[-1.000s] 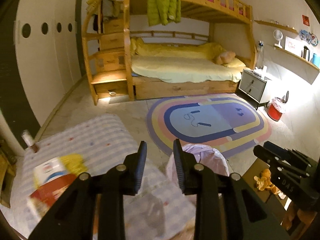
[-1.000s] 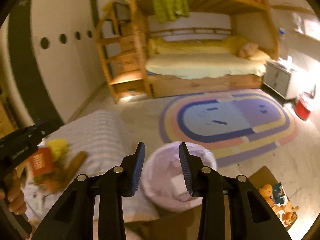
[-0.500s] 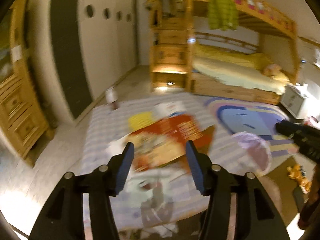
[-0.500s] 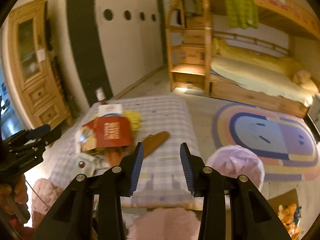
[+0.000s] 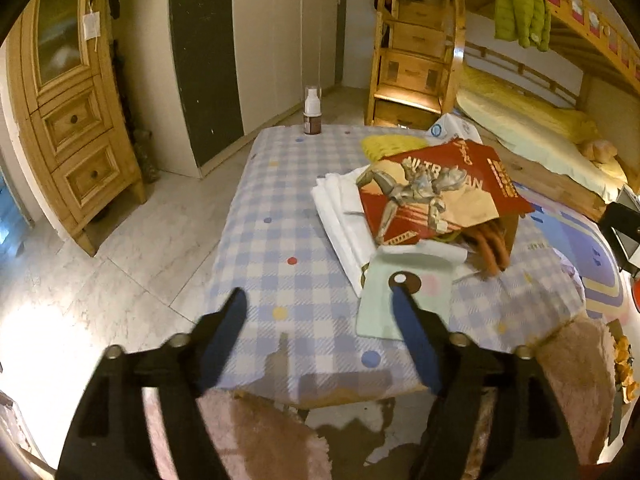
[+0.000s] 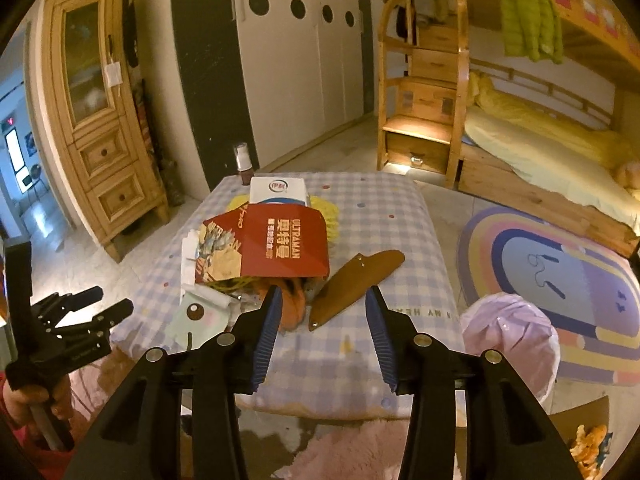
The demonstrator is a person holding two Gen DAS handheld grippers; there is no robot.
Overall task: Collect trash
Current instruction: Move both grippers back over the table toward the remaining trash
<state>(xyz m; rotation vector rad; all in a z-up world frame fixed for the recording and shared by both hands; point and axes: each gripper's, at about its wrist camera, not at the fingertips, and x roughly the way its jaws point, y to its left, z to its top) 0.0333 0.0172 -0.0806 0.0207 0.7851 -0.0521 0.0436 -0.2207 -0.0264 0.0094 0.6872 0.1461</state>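
We held the left gripper [image 5: 320, 320] and the right gripper [image 6: 322, 316] side by side over the near edge of the tabletop [image 6: 400, 220], both with jaws spread wide and nothing between them, which suited an approach rather than a grasp. The trash lay heaped in the middle of the checked cloth: a red Ultraman carton [image 6: 284, 242] with its flap open, orange strips [image 5: 490, 246] spilling from its mouth, white folded sheets [image 5: 340, 208] under it and a pale green card [image 5: 404, 304] touching its near side. A brown sheath-like piece [image 6: 352, 280] lay just beside the carton, right ahead of the right gripper, so we judged it the easiest first pick. The bin with the pink liner [image 6: 512, 332] stood on the floor just off the tabletop's right corner, presumably kept close so each piece could be dropped with a short swing. A small bottle [image 5: 312, 110] stood upright at the far edge, well apart from the heap; whether it counted as trash we could not tell.
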